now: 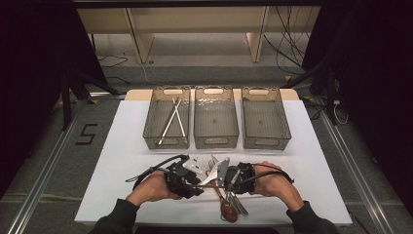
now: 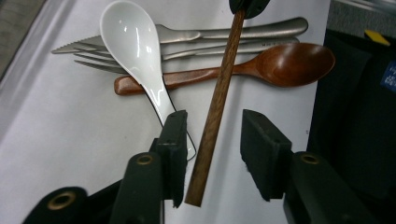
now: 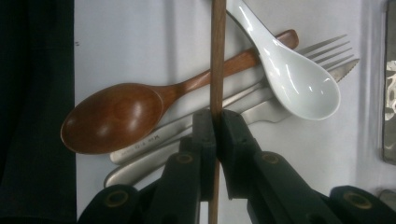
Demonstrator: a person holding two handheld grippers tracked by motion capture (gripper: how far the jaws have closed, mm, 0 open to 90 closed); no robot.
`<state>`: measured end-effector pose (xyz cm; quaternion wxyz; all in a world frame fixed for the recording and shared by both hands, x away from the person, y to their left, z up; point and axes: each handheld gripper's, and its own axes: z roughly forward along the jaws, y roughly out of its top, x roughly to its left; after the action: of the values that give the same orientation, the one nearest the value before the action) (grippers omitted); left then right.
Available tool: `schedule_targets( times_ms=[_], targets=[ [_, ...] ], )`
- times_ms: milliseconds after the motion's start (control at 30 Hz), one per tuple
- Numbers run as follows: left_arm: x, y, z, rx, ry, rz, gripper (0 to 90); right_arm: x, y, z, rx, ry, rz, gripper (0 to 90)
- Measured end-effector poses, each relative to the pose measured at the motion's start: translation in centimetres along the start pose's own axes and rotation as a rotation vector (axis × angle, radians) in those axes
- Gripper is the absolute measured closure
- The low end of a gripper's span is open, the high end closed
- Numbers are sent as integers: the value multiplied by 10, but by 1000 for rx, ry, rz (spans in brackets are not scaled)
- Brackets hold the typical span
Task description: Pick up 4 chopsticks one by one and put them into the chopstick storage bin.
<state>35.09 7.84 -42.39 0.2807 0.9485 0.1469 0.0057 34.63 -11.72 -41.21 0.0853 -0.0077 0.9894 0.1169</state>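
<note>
Right gripper view: my right gripper (image 3: pixel 216 128) has its jaws pressed together on a wooden chopstick (image 3: pixel 217 60), which stands up between the pads and crosses over the cutlery pile. Taking the wooden spoon (image 3: pixel 116 114) as landmark: the chopstick passes in front of its handle; the white ceramic spoon (image 3: pixel 294 79) lies across the handle's far end; a steel fork (image 3: pixel 327 49) and knife (image 3: pixel 348 67) lie just under and beside it, touching.

Left gripper view: my left gripper (image 2: pixel 214 133) is half spread, one jaw on each side of the chopstick's free end (image 2: pixel 212 121); the pads are not pressing on it. The near pad sits at the ceramic spoon's handle.

High view: both grippers meet over the pile at the white table's (image 1: pixel 122 146) near edge, well short of three trays (image 1: pixel 216 119).
</note>
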Motion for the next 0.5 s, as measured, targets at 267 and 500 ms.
schedule_targets(
  times_ms=[267, 500],
  targets=[
    [-1, 1, 3, 23, -21, 19, 736, 3, 1, 1, -11, 8, -29, 854],
    [-3, 0, 4, 44, -54, 54, 803, 6, 3, 1, 0, 12, -61, 853]
  ],
)
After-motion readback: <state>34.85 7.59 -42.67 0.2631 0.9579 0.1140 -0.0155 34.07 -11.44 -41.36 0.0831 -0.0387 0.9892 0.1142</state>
